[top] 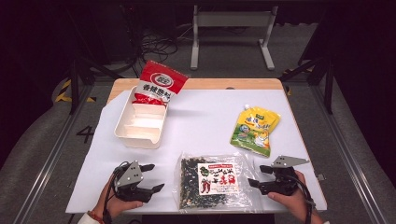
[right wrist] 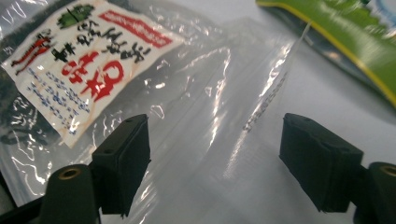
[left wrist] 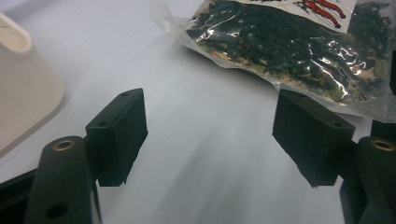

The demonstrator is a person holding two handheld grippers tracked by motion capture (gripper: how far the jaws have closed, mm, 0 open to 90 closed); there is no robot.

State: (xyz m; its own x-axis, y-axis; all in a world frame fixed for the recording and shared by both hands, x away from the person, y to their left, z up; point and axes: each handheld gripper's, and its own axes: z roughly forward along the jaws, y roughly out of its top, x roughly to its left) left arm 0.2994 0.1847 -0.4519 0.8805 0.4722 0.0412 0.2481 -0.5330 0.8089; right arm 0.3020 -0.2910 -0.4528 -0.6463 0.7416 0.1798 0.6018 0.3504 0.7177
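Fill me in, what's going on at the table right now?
A person holds a tool in each hand at either side of the clear seaweed bag. The left tool and right tool are both open and hold nothing. A red packet leans in the white bin; a yellow-green pouch lies apart.

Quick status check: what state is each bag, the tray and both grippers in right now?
Seaweed bag: flat on the table, between the grippers, not gripped.
Red bag: propped upright in the tray's far end.
White tray: near compartments bare.
Green-yellow pouch: lying flat, untouched.
Left gripper: open, beside the seaweed bag.
Right gripper: open, over the bag's clear edge.
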